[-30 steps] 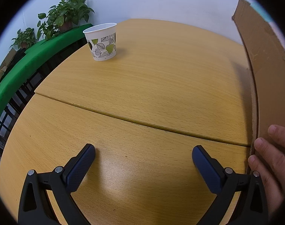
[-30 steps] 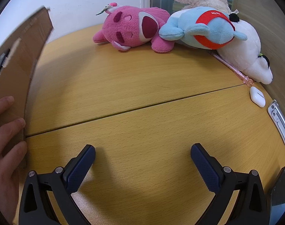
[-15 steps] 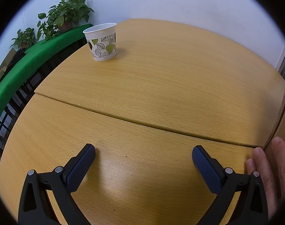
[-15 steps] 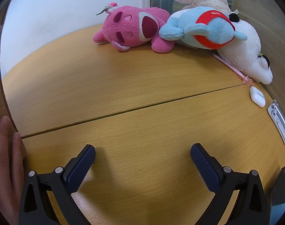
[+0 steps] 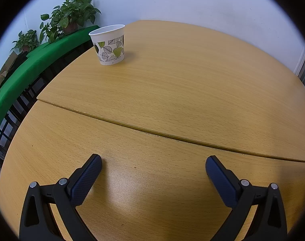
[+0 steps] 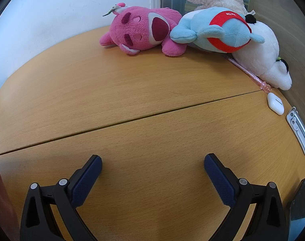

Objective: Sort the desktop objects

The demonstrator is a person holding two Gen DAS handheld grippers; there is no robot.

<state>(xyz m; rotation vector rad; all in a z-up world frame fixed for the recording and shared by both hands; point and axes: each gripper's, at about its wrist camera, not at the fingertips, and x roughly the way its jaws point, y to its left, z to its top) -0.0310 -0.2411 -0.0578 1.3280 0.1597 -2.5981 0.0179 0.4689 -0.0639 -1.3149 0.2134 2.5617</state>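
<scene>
A white paper cup with a green leaf print (image 5: 109,45) stands upright at the far left of the wooden table (image 5: 182,92). My left gripper (image 5: 153,161) hangs open low over the near table, far from the cup. In the right wrist view a pink plush (image 6: 141,31), a light blue plush with a red band (image 6: 218,33) and a white plush (image 6: 264,58) lie together at the back. A pink pen (image 6: 250,74), a white earbud case (image 6: 275,106) and a silver clip-like object (image 6: 298,130) lie along the right edge. My right gripper (image 6: 152,161) is open and empty.
A seam (image 5: 172,135) crosses the table. Potted plants (image 5: 72,19) sit on a green ledge (image 5: 32,64) beyond the left edge. A dark phone-like slab (image 6: 297,204) lies at the near right. A hand's edge (image 6: 0,190) shows at the far left.
The cardboard sheet and the hand holding it between the two grippers have withdrawn; only a sliver of hand remains in the right wrist view. Neither gripper has moved.
</scene>
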